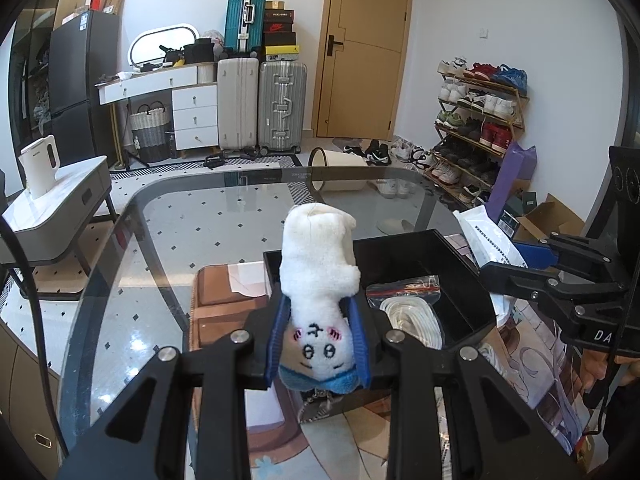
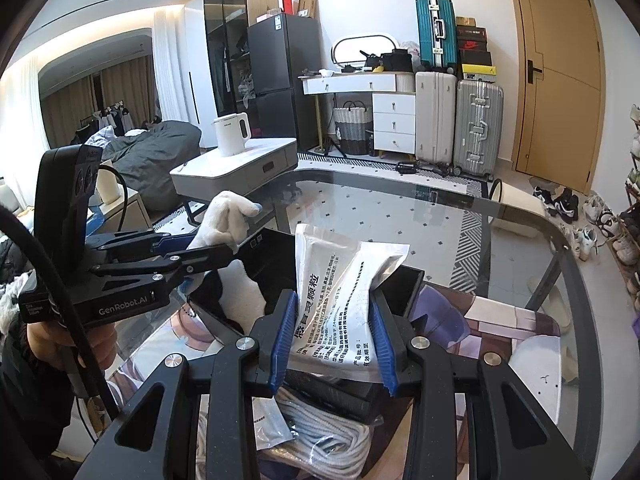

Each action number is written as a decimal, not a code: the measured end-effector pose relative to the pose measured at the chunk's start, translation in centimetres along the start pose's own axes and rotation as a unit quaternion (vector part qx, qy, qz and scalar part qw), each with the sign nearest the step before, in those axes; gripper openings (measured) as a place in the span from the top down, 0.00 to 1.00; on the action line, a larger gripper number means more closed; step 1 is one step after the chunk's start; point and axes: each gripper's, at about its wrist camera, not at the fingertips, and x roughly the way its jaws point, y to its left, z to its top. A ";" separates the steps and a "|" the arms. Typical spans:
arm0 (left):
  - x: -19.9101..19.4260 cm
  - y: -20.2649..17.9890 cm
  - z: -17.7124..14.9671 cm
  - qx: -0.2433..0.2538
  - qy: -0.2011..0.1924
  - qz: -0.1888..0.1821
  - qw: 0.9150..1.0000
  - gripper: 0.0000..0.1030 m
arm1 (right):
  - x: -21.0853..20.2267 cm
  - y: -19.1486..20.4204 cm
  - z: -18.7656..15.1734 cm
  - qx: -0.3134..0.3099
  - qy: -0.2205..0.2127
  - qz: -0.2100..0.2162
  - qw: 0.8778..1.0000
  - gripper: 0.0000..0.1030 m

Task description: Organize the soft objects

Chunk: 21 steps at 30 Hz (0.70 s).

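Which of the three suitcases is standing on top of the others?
The teal suitcase. It stands on the white suitcase, while the white one and the silver suitcase both stand on the floor.

Glass table (image 1: 168, 216) under printed mat (image 1: 344, 440), black bin (image 1: 464, 264).

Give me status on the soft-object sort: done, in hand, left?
Done: a bagged coil of white rope lies in the black bin.
In hand: the left gripper is shut on a white plush toy; the right gripper is shut on a white printed pouch, both over the bin.
Left: releasing both.
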 end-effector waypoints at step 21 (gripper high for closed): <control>3.9 -0.8 0.2 0.023 0.030 -0.002 0.999 0.73 | 4.6 -0.5 0.6 -0.010 0.038 0.004 0.999 0.65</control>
